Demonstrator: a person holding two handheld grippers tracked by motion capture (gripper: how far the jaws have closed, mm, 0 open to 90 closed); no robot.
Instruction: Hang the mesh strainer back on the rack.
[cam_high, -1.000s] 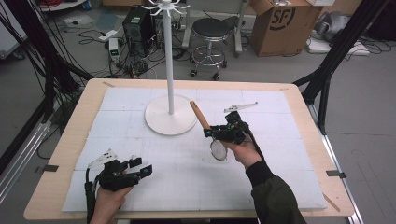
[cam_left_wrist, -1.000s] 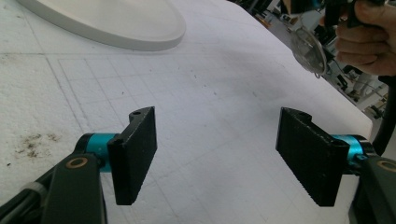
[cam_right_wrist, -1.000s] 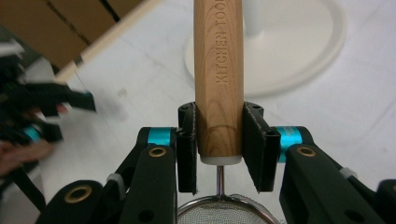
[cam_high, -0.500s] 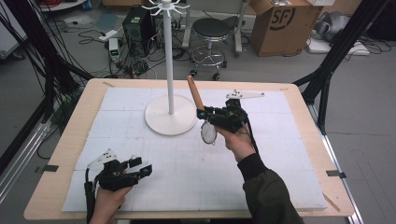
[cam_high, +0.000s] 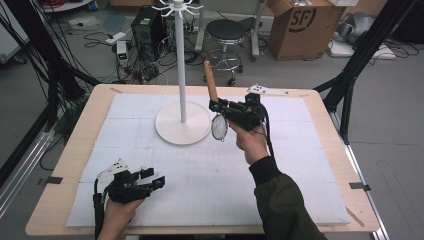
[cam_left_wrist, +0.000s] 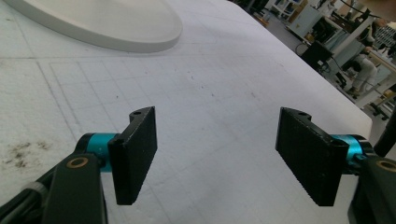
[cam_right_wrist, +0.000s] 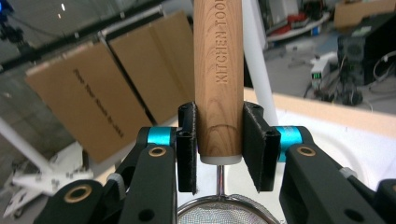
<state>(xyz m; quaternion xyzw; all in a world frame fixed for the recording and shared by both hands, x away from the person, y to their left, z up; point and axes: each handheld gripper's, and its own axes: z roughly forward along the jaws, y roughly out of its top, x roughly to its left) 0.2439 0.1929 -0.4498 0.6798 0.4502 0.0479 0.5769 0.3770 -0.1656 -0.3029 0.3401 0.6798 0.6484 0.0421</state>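
Wooden strainer handle (cam_right_wrist: 218, 84) clamped in right tongs (cam_right_wrist: 219, 149), mesh bowl (cam_high: 219, 128) hanging just right of white stand pole (cam_high: 180, 65). Left tongs (cam_left_wrist: 224, 154) open, empty, near bench (cam_high: 65, 170) front. Risks: smooth handle slips; mesh knocks pole, tips stand base (cam_high: 182, 127).
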